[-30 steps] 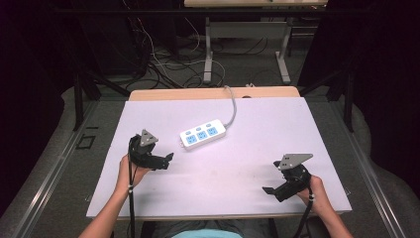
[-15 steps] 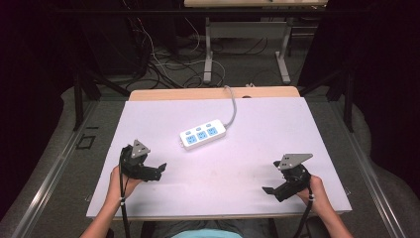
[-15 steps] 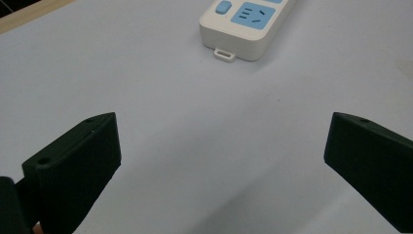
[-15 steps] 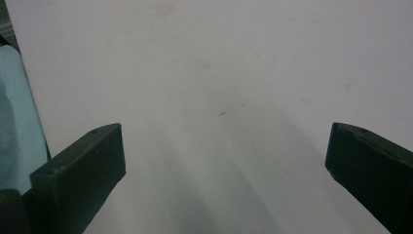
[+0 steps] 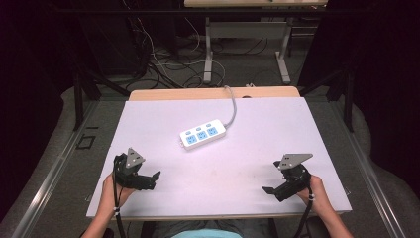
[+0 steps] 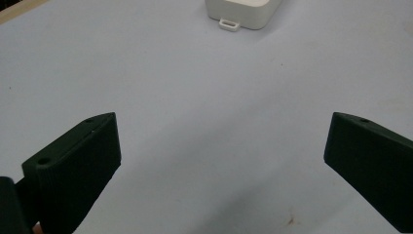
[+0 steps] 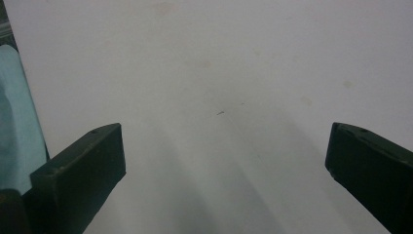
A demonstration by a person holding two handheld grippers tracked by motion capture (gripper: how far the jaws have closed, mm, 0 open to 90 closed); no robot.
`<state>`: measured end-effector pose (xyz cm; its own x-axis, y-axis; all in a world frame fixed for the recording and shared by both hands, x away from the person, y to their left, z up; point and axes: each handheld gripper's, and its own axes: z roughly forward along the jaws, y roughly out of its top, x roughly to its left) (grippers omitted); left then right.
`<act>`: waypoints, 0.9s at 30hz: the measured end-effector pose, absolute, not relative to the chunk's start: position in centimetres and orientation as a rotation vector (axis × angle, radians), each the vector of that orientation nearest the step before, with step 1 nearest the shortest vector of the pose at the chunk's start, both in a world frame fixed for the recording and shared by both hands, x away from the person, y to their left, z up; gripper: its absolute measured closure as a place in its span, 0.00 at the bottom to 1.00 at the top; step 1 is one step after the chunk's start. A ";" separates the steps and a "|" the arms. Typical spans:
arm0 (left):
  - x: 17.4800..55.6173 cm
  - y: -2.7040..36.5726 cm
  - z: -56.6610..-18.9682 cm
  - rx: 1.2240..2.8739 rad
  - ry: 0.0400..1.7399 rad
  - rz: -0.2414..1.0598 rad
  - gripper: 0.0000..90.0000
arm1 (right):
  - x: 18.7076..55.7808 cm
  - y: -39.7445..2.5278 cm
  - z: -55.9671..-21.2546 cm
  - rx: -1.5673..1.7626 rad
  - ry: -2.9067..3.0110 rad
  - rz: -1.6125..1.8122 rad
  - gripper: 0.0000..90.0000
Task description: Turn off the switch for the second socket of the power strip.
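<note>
At the left side of the bench, near its front edge, a hand holds the left gripper (image 5: 157, 175). It is black, with a grey three-cornered plate on top and a black cable running back along the arm. Its jaws point to the right and a little toward the far side. In the left gripper view the left gripper (image 6: 221, 161) has its two black jaws spread wide, with nothing between them but bare bench. It sits low over the white top.

In the middle, a bit toward the far side, lies the white plastic power strip with three blue sockets (image 5: 202, 136). It lies flat and slanted on the wide white bench (image 5: 277, 129). Its grey cord (image 5: 233, 106) runs off over the far edge of the bench. In the left gripper view one short end of the power strip (image 6: 242, 10) shows at the top, well apart from the jaws.

At the right side, also near the front edge, the other hand holds the right gripper (image 5: 265, 189). It is black too, with the same grey plate. Its jaws point left. In the right gripper view the right gripper (image 7: 224, 163) has its jaws spread wide, holding nothing. A light blue cloth (image 7: 17, 117) shows at the left edge of that view.
</note>
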<state>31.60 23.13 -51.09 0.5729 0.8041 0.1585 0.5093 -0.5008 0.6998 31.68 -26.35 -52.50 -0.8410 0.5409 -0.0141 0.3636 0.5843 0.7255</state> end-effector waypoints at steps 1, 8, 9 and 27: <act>31.4 23.2 -51.2 2.199 1.045 0.637 0.00 | 31.7 -26.4 -52.5 0.739 2.587 1.101 0.01; 29.9 23.7 -51.4 2.205 1.026 0.641 0.00 | 31.8 -26.4 -52.5 0.740 2.588 1.095 0.01; 29.8 23.8 -51.4 2.210 1.019 0.642 0.00 | 31.7 -26.4 -52.5 0.752 2.591 1.096 0.01; 28.1 24.1 -52.3 2.228 0.986 0.628 0.00 | 31.8 -26.4 -52.6 0.754 2.593 1.089 0.01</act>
